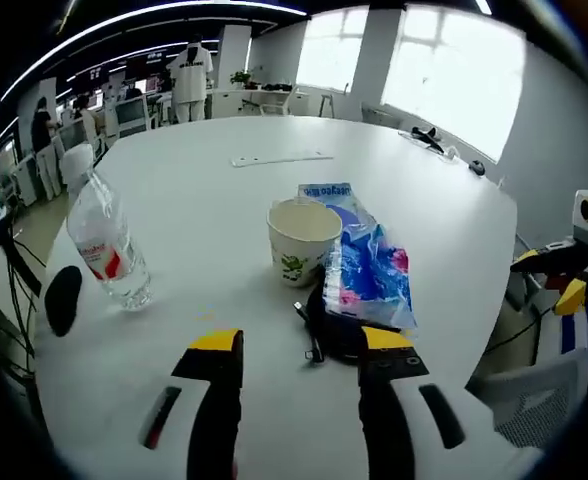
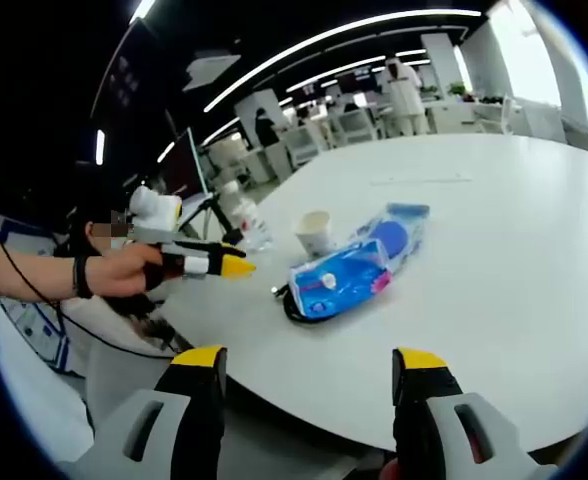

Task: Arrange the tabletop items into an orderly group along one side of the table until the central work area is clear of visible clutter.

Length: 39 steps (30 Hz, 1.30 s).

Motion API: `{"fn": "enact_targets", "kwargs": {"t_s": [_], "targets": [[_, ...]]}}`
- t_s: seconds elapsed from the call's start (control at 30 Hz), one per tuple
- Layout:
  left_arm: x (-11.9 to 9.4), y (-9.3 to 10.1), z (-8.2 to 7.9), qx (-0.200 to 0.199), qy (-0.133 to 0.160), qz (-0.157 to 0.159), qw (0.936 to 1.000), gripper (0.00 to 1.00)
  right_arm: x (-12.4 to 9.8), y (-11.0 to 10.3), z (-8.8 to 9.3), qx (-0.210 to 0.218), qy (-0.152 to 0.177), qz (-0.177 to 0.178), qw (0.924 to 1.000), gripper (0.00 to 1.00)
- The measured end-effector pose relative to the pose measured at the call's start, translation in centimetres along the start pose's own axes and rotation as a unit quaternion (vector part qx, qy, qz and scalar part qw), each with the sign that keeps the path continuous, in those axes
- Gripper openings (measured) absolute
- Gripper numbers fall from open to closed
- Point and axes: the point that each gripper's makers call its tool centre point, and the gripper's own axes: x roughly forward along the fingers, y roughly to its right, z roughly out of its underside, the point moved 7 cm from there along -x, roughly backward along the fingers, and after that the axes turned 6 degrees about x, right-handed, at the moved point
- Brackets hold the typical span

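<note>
left tool (image 1: 301,354) agape, right tool (image 2: 310,361) agape; bottle (image 1: 107,246), cup (image 1: 302,238), blue bag (image 1: 368,262) clustered on table (image 1: 204,200).

Blue-pink packet (image 1: 366,262), cream cup (image 1: 302,240) (green print).

The left gripper view sits low over the table (image 1: 224,210), close to its near edge, facing across it toward the windows (image 1: 444,80). The right gripper view hangs just off another edge, farther back, facing across the table toward the desks (image 2: 324,125). Both take in the cup (image 1: 302,240) (image 2: 314,232), blue bag (image 1: 369,265) (image 2: 359,262) and bottle (image 1: 109,245) (image 2: 246,222) near one edge.
</note>
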Motion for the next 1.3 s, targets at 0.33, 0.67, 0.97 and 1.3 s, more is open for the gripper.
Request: {"fn": "enact_targets", "kwargs": {"t_s": [0.33,0.67,0.97,1.3], "targets": [[2.1,-0.1,-4.4,0.071,0.003,0.027,0.9971,0.44,-0.1,0.5,0.3,0.005,-0.001,0.006,1.0,0.69],[4.9,0.7,-6.8,0.157,-0.039,0.06,0.985,0.43,0.3,1.3,-0.5,-0.004,0.003,0.012,0.9999,0.7],[7.4,0.8,-7.2,0.182,-0.094,0.076,0.976,0.38,1.1,1.5,-1.8,-0.022,0.011,0.019,0.9995,0.71],[9.0,1.0,-6.4,0.192,-0.131,0.087,0.9686,0.32,1.8,1.9,-3.1,-0.037,0.014,0.015,0.9991,0.74]]}}
